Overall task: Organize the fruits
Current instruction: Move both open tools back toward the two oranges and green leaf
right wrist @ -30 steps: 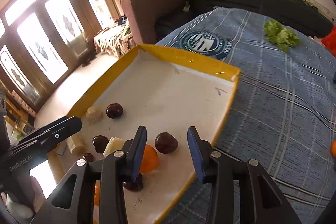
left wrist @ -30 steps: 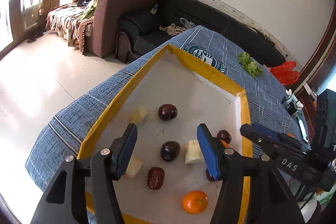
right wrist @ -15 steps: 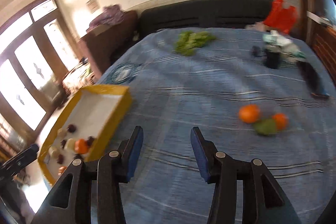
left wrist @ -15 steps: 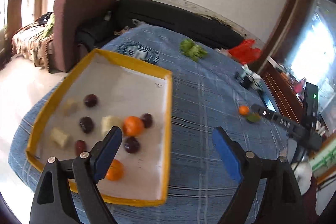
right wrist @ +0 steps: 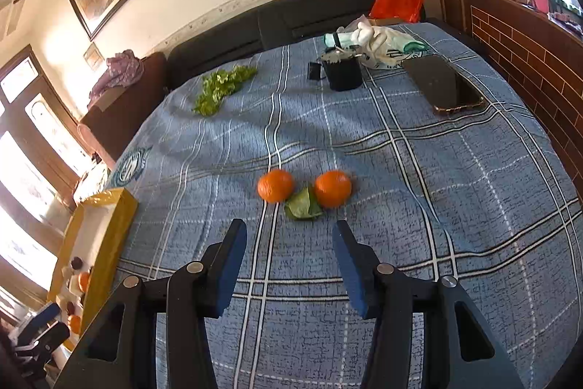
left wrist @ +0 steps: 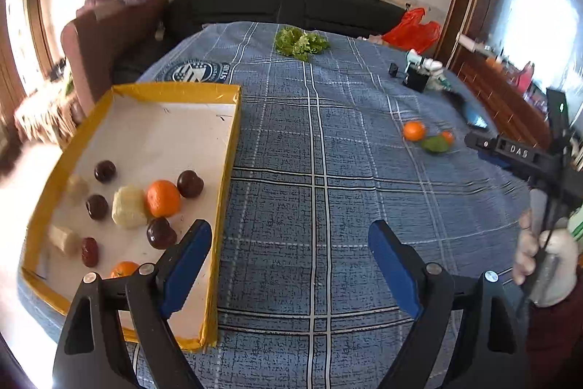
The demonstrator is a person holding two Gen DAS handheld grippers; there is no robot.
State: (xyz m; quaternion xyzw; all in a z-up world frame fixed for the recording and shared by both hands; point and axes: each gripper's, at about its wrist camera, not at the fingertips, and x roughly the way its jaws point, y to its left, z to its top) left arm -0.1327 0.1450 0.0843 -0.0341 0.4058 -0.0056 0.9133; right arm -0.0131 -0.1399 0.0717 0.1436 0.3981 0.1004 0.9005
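Two oranges (right wrist: 275, 185) (right wrist: 333, 188) lie on the blue checked tablecloth (right wrist: 400, 206) with a green leaf (right wrist: 303, 206) touching between them, well apart from the yellow-rimmed tray (left wrist: 227, 148); the tray already holds two oranges, dark round fruits and pale chunks. The right gripper (right wrist: 289, 261) hovers just short of the leaf, released and empty; the left gripper (left wrist: 289, 265) hangs spread wide and empty beside the tray's near corner. The step in hand looks like fetching the next orange; that calls for straddling one without catching the leaf or nudging its neighbour, then closing gently.
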